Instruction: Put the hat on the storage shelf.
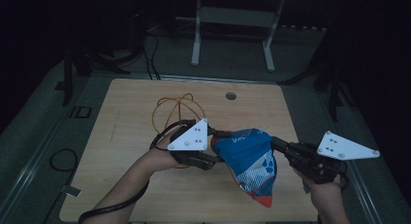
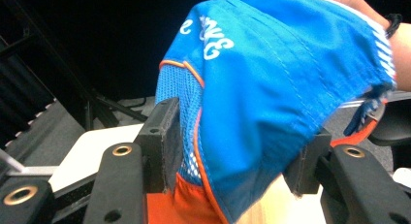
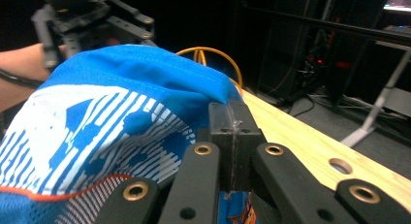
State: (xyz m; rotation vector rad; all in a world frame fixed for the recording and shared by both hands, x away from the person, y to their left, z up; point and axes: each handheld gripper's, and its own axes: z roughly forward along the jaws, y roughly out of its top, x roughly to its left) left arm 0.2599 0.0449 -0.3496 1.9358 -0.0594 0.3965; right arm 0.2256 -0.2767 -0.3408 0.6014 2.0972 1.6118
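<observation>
I have a blue garment (image 1: 249, 161) strung between my two grippers, lifted off the wooden table (image 1: 126, 117). It looks like sports shorts or a jersey in thin blue cloth with mesh panels, orange trim and a white striped print.

My left gripper (image 2: 237, 151) has its jaws apart with the cloth bunched between them; the blue fabric fills the gap and touches both pads, so I judge it held rather than loose. My right gripper (image 3: 231, 136) has its jaws pressed together, pinching an edge of the fabric at the tips, with the rest spilling out to the left of the jaws.

I judge it light, soft and limp: it sags between the grips and will drape wherever I release it. It should not slip much, since mesh and seams give the pads purchase. Hems and the orange-trimmed edge are the best places to take hold.

White lettering sits on the blue above my left jaws, upside down; I cannot read it.

An orange cable loop (image 1: 174, 110) lies on the table beyond the left gripper.
</observation>
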